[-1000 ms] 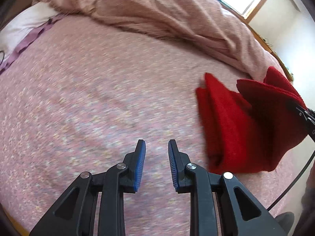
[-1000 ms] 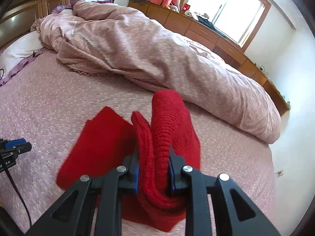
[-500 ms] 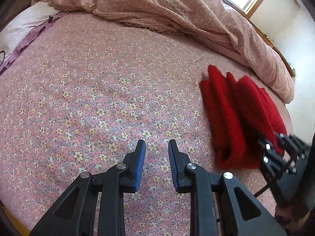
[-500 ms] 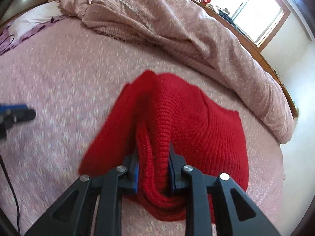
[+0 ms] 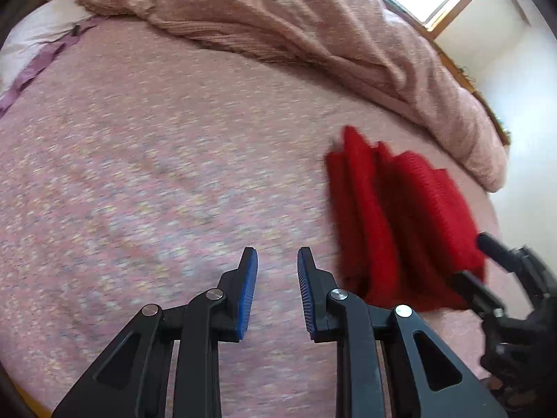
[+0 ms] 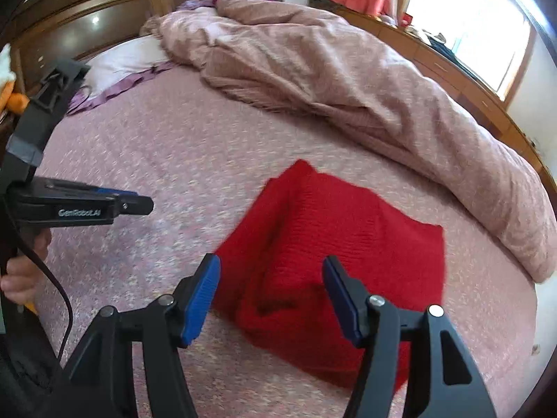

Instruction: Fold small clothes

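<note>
Folded red knitted garment (image 6: pixel 334 244) lying on the floral bedspread (image 6: pixel 174 153) beside a rumpled pink duvet (image 6: pixel 365 80), right gripper (image 6: pixel 271 296) jaws opening above it, apparently releasing the fold, left gripper (image 5: pixel 277 289) jaws narrowly apart, empty.

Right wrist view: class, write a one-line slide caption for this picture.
Right gripper opening its fingers over the folded red knit garment on the floral bedspread.
</note>
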### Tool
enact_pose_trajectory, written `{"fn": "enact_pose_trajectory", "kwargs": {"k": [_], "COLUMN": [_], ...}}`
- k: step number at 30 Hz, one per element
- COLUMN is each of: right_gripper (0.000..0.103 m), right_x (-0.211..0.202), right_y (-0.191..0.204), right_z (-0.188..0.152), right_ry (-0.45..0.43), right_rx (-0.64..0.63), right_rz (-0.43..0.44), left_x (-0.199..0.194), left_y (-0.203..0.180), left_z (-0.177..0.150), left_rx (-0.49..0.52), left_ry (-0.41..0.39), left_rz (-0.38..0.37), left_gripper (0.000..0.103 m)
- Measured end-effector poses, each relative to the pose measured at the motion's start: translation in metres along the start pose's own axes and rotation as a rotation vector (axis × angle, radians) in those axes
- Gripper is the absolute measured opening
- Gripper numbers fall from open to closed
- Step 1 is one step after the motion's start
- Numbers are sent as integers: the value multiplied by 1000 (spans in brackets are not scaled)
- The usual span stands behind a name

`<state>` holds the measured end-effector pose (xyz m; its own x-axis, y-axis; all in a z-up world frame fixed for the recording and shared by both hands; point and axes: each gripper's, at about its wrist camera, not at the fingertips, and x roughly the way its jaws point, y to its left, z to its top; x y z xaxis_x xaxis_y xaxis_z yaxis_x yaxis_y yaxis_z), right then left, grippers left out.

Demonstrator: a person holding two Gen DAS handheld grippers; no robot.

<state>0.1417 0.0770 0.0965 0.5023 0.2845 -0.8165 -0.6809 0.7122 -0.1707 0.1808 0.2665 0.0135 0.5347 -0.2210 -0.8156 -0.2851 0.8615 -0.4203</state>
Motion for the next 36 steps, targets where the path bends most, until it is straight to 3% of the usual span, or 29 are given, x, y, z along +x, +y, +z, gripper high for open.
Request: {"fn": "enact_pose_trajectory", "kwargs": {"k": [4, 8, 11, 13, 17, 20, 22, 23, 25, 29, 32, 34, 36], "right_gripper": [65, 67, 68, 68, 68, 68, 68, 68, 67, 67, 67, 67, 67], "right_x": [-6, -21, -30, -33, -24, -17, -5, 1, 0, 3, 8, 11, 15], "right_y": [-37, -87, -115, -139, -171, -188, -197, -200, -201, -196, -199, -197, -191], "right_z": [-19, -52, -71, -86, -113, -147, -161, -161, -159, -156, -158, -158, -158], "right_ry": [-14, -96, -140, -155, -139, -176, -117, -71, -99, -107, -94, -94, -80], "right_rx": [131, 296, 362, 406, 432, 431, 462, 461, 422, 353, 378, 394, 388], "right_rz": [20, 148, 137, 145, 127, 96, 92, 108, 126, 81, 84, 103, 98], "left_x": [4, 21, 40, 54, 73, 87, 94, 95, 97, 74, 42, 32, 39], "left_y": [-33, -67, -79, -87, -100, -108, -112, -113, -118, -129, -130, -128, -119], "left_z": [11, 18, 20, 20, 23, 25, 28, 31, 36, 45, 52, 58, 62], "left_rx": [10, -6, -49, -58, -26, -30, -56, -76, -86, -24, 32, 95, 142], "left_ry": [7, 60, 109, 136, 129, 134, 120, 103, 88, -7, -70, -84, -47], "left_rz": [-111, -257, -319, -294, -160, -167, -202, -223, -254, -303, -334, -263, -170], "left_gripper": [31, 51, 54, 55, 61, 67, 65, 46, 18, 14, 14, 15, 18]}}
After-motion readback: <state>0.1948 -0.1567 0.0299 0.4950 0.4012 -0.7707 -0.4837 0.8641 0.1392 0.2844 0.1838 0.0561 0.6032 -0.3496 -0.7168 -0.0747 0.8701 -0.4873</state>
